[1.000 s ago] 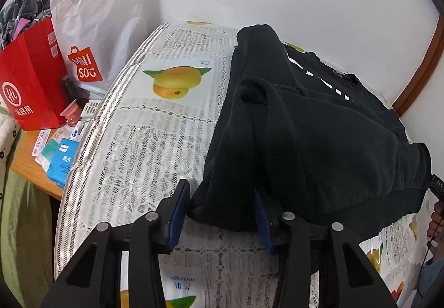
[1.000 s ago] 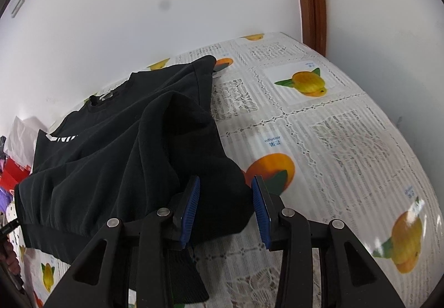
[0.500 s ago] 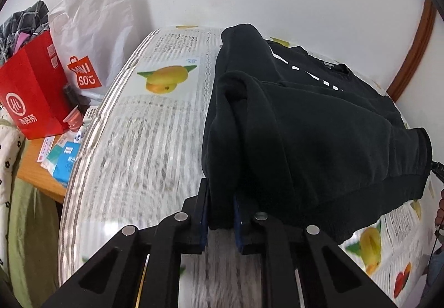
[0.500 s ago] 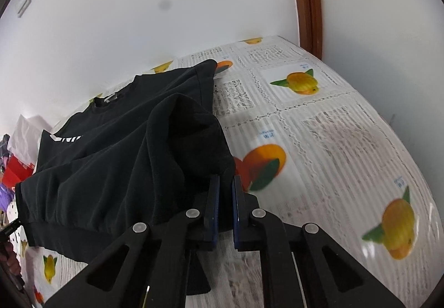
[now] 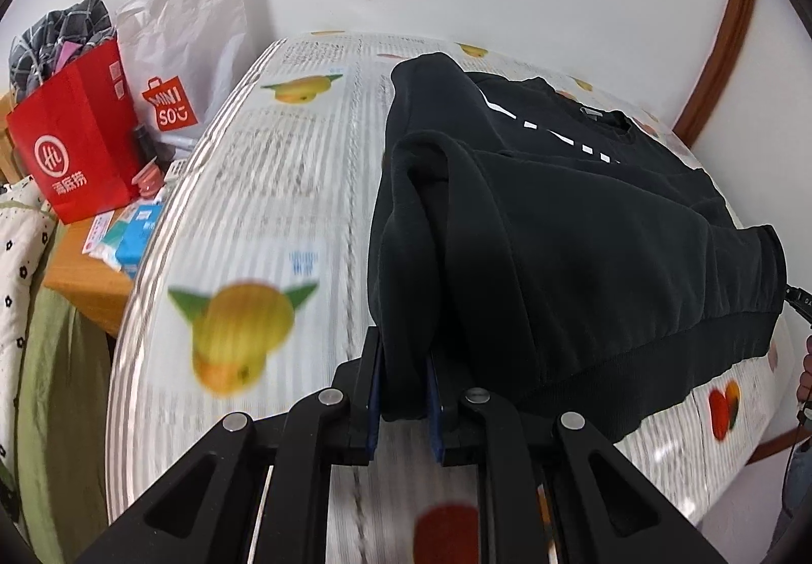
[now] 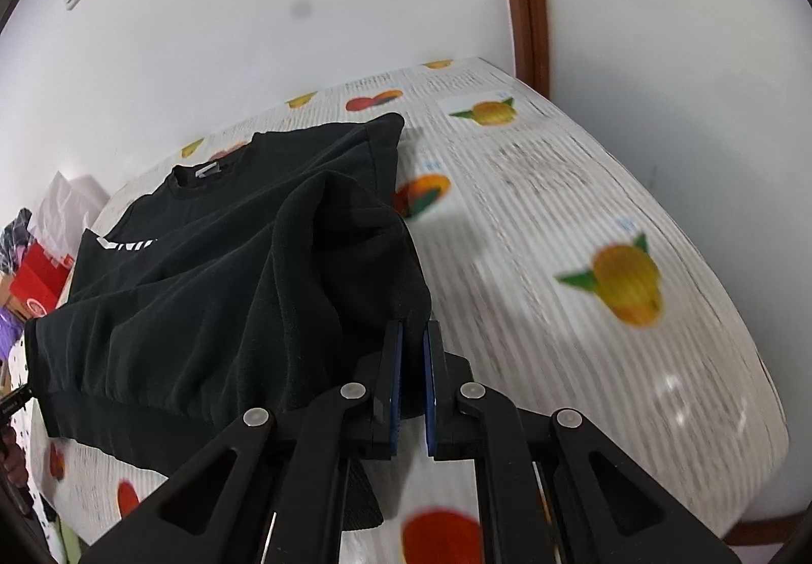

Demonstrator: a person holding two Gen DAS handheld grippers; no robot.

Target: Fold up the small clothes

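1. Item: black sweatshirt (image 5: 583,229), lying on the counter (image 5: 264,188), which carries a fruit-print cloth. Sleeves appear folded in over the body; collar and white lettering sit at the far end, ribbed hem at the near end, raised off the cloth

2. Left claw (image 5: 403,386): pressed together on a thick bunch of the sweatshirt at the near left hem corner; fabric fills the gap between the blue pads

3. Right claw (image 6: 412,381): pressed together on the near right hem corner; a thinner layer of fabric is caught, close to the pad tips

4. Step in hand, as judged: hem end lifted by both corners, ready to be carried toward the collar for a crosswise fold

5. Risk, right corner: the bite looks shallow, so the fabric may slip out under the weight of the garment and drop that side

6. Risk, sleeves: the folded-in sleeves lie loose on top; a steep or quick lift may let them slide out and undo the side folds

7. Risk, skew: uneven travel of the 2 claws would lay the hem crooked against the collar

8. Risk, sag: the hem droops between the 2 claws; too little tension may crease the middle when it is laid down

9. Risk, cloth: motion blur on the print suggests quick movement; dragging may ruck the cloth

10. Surroundings: red paper bag (image 5: 76,142) and white shopping bag (image 5: 193,36) stand beyond the left edge, well apart from the sweatshirt
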